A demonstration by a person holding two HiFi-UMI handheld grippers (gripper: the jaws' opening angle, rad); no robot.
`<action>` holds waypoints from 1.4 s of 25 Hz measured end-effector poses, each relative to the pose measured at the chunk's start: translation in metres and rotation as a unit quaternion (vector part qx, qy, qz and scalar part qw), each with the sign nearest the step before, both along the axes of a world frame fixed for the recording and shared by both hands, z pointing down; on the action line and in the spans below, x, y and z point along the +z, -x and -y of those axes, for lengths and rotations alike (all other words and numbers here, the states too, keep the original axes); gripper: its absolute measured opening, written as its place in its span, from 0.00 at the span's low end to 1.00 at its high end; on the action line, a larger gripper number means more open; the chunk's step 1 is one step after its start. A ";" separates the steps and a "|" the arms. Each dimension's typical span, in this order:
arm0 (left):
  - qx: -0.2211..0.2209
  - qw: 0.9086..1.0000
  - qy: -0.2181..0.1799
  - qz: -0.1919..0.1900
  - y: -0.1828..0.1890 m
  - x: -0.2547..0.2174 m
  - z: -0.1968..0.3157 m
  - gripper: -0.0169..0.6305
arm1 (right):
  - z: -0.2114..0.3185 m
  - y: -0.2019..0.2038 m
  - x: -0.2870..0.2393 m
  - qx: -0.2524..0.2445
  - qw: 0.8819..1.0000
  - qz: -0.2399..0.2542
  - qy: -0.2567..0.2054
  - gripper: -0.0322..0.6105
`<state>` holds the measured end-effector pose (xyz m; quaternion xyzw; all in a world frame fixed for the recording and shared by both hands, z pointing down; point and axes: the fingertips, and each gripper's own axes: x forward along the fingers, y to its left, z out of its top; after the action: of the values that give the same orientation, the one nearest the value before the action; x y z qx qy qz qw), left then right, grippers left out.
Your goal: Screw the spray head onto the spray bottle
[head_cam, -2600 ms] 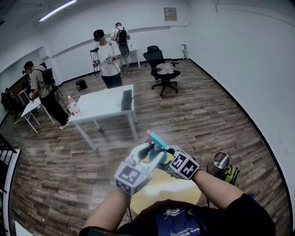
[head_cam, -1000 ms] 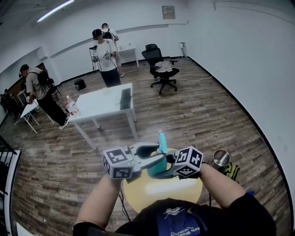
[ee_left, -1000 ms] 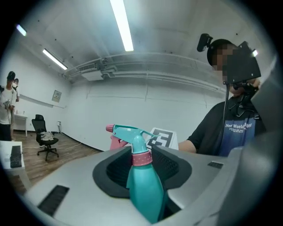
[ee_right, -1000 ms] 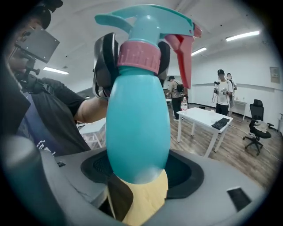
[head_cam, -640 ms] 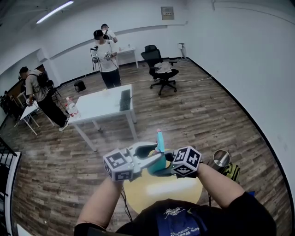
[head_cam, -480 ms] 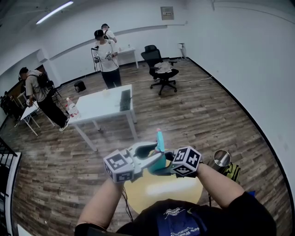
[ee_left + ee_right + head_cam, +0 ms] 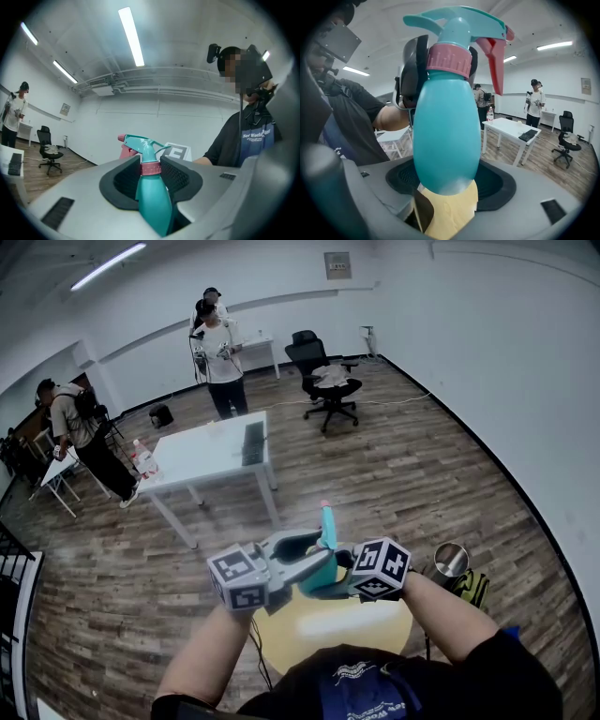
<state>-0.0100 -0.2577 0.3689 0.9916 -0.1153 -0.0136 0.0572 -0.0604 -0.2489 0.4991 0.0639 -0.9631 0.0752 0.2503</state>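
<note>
Teal spray bottle (image 7: 317, 576), pink collar (image 7: 449, 60) (ribbed, per right gripper view only): left gripper (image 7: 151, 173) pinches collar, right gripper (image 7: 447, 183) clamps body.

Head view: from above, facing forward and steeply down, bottle (image 7: 320, 570) at low centre. Left gripper view: close on the bottle (image 7: 152, 201), facing the person (image 7: 243, 140). Right gripper view: close, facing oppositely toward the table (image 7: 511, 127). All three share the bottle; head and right gripper views share the table.
</note>
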 end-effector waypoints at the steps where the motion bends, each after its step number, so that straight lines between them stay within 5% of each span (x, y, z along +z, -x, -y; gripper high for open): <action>1: 0.018 1.000 0.000 -0.004 0.000 -0.003 -0.005 0.28 | -0.003 0.001 -0.002 -0.013 1.000 0.006 -0.004 0.61; 8: 0.153 0.988 -0.002 -0.023 0.000 -0.007 -0.037 0.27 | -0.043 0.006 -0.011 -0.125 0.992 0.023 -0.011 0.61; 12: 0.184 0.982 -0.024 -0.018 0.001 -0.005 -0.050 0.28 | -0.059 0.007 -0.014 -0.161 0.986 0.033 -0.004 0.61; 16: 0.233 0.972 0.002 -0.042 0.005 -0.003 -0.062 0.28 | -0.075 0.009 -0.012 -0.194 0.980 0.035 -0.003 0.61; 23: 0.034 0.998 -0.056 0.002 0.007 -0.002 -0.025 0.37 | -0.026 0.002 0.000 -0.070 0.997 0.016 -0.015 0.61; 29: -0.142 0.984 -0.102 0.030 0.009 0.002 -0.003 0.38 | 0.005 -0.002 -0.001 0.023 0.999 0.007 -0.026 0.61; 35: -0.180 0.972 -0.126 0.086 -0.007 0.011 0.002 0.38 | 0.013 -0.004 0.004 0.039 0.997 -0.036 -0.060 0.61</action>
<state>-0.0025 -0.2596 0.3794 0.9513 -0.2936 0.0470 -0.0821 -0.0561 -0.2617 0.5032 0.1193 -0.9530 0.0245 0.2775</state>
